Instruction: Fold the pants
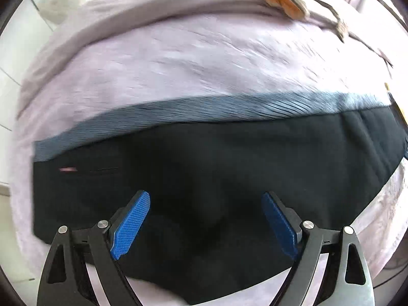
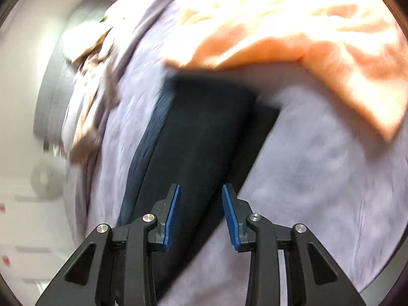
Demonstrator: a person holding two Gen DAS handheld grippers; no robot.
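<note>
We are observing a bed covered by a pale lilac sheet (image 1: 178, 58), which is filling most of both views and showing fine wrinkles. A white floor or wall is showing at the left edge of each view, too blurred to tell which. An orange blanket (image 2: 306, 38) is lying across the far part of the sheet in the right wrist view, its corner hanging toward the right. The dark pants (image 1: 204, 165) are lying flat on the sheet in a folded stack, with the ribbed grey-blue waistband (image 1: 178, 112) running along their far edge. We are finding the left gripper (image 1: 206, 219) hovering over the pants with its blue pads spread wide, grasping nothing. The right gripper (image 2: 201, 214) is likewise released, its pads parted above the pants' near end.
</note>
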